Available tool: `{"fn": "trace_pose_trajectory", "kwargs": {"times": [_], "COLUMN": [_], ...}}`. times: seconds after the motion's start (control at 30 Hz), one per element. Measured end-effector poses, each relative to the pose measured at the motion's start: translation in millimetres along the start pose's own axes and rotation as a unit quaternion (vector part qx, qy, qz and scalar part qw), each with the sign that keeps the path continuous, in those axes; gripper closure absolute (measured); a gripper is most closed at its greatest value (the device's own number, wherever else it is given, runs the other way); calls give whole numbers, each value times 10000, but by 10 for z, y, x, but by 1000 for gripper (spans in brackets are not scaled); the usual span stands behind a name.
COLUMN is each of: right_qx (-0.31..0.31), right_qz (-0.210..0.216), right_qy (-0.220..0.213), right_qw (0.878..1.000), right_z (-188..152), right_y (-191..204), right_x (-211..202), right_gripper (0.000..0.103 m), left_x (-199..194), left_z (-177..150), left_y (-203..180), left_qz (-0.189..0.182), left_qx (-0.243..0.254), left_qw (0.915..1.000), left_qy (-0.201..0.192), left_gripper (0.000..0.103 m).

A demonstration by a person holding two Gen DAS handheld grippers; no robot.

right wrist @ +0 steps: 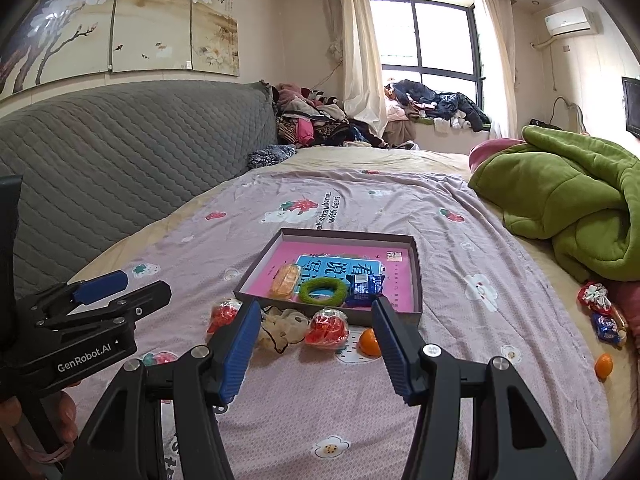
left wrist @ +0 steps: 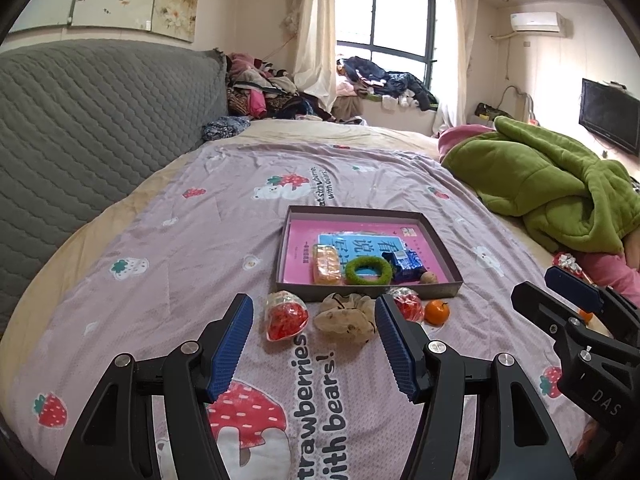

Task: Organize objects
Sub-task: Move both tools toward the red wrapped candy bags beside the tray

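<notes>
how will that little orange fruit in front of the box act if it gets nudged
The orange fruit looks round and smooth, so it would probably roll, though the soft bedsheet should slow it. It sits close to the box wall, which may stop it. Likely firm enough to pinch gently.

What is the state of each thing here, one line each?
Left gripper: open, empty.
Right gripper: open, empty.
Box: lid off, partly filled.
Green ring: lying in box.
Scrunchie: on bed, outside box.
Orange: on bed, outside box.
Green blanket: crumpled.
</notes>
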State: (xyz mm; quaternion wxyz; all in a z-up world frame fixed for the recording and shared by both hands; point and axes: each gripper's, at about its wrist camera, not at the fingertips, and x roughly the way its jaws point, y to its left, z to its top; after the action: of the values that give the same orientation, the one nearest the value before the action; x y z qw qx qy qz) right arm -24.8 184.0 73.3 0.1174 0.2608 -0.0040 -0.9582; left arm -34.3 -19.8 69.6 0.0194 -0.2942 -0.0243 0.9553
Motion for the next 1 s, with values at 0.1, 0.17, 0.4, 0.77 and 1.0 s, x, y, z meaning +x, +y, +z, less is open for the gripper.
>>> {"fn": "trace_pose_trajectory", "kwargs": {"times": [0.1, 0.17, 0.4, 0.77, 1.0], "right_qx": [-2, -21, -30, -88, -130], "right_qz": [-1, -17, -35, -3, -35], "right_qy": [-9, -16, -15, 283, 464], "right_qw": [10000, 10000, 10000, 9996, 9988], "right_z": [-7, -10, -33, -159, -252], "right_y": [11, 21, 79, 180, 185], "right_x": [-14, -23, -56, 83, 213], "right_gripper": [46, 46, 46, 46, 46], "left_x": [-16, -24, -45, 95, 249], "left_z": [-16, -31, -89, -229, -343], "left_y": [-1, -2, 19, 145, 173], "left_qz": [10, 15, 54, 62, 72], "left_qx": [26, 50, 79, 4, 22], "left_qw": [10000, 10000, 10000, 9996, 9986], "left_qy": [-21, -21, -13, 274, 515], "left_gripper": [38, 38, 38, 38, 38]}}
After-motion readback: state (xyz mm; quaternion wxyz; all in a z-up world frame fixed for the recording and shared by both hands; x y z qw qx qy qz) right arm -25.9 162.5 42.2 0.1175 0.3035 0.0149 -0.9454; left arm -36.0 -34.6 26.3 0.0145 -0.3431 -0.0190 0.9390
